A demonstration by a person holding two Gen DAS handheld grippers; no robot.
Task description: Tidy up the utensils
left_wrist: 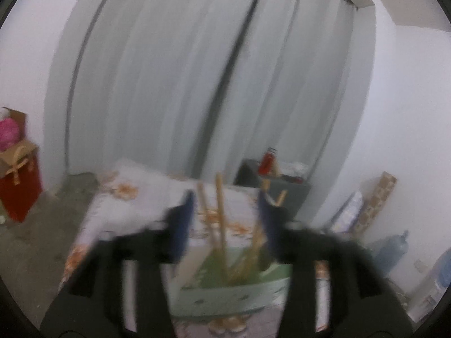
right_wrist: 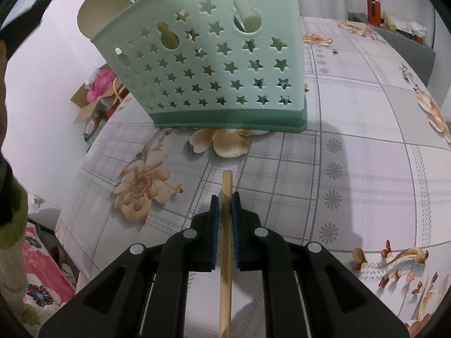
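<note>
I've got a smooth, matt wooden stick [right_wrist: 225, 242] between blue rubbery-looking fingers [right_wrist: 214, 231]. Ahead, the star-punched holder [right_wrist: 220, 64] reads as matt mint plastic; the counter [right_wrist: 366, 146] wears a slightly glossy floral cloth, probably vinyl.

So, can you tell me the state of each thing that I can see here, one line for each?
Left gripper: open, nothing between its fingers, above the holder.
Right gripper: shut on the wooden stick.
Wooden stick: held, lengthwise between the fingers, tip forward.
Green utensil holder: upright on the tablecloth, with utensils inside.
Wooden utensils: standing in the holder, handles up.
Cream spoon: standing in the holder, bowl up.
</note>
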